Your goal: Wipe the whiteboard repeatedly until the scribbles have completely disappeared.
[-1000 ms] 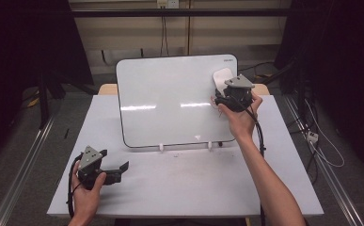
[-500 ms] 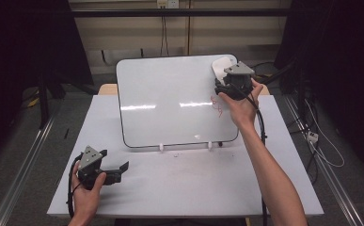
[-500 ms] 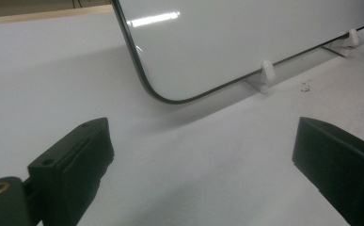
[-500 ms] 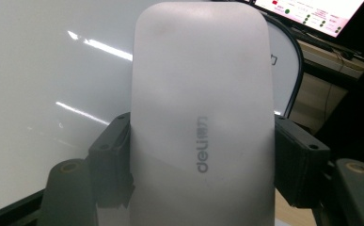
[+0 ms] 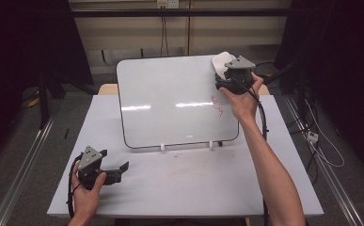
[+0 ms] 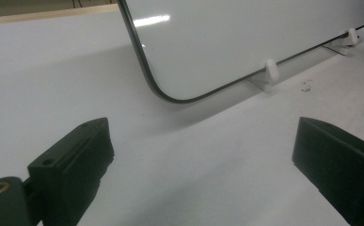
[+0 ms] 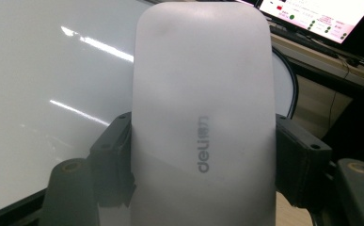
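A whiteboard (image 5: 170, 101) leans back on two small white feet on the white table (image 5: 184, 183). Red scribbles (image 5: 217, 104) mark its right side. My right gripper (image 5: 226, 75) is at the board's upper right corner, shut on a white board eraser (image 7: 203, 113) whose sides sit between the jaws; the eraser (image 5: 221, 62) shows above the gripper in the high view. My left gripper (image 5: 118, 169) rests low at the table's front left, open, with nothing between its jaws. Past them lies the board's lower corner (image 6: 170, 94).
The board's white feet (image 6: 271, 73) stand on the table near its lower edge. Cables (image 5: 320, 141) lie on the floor at the right. A lit screen (image 7: 320, 19) shows beyond the board in the right gripper view.
My right gripper has moved up and toward the board's upper right corner with the eraser. The left hand has stayed in place.
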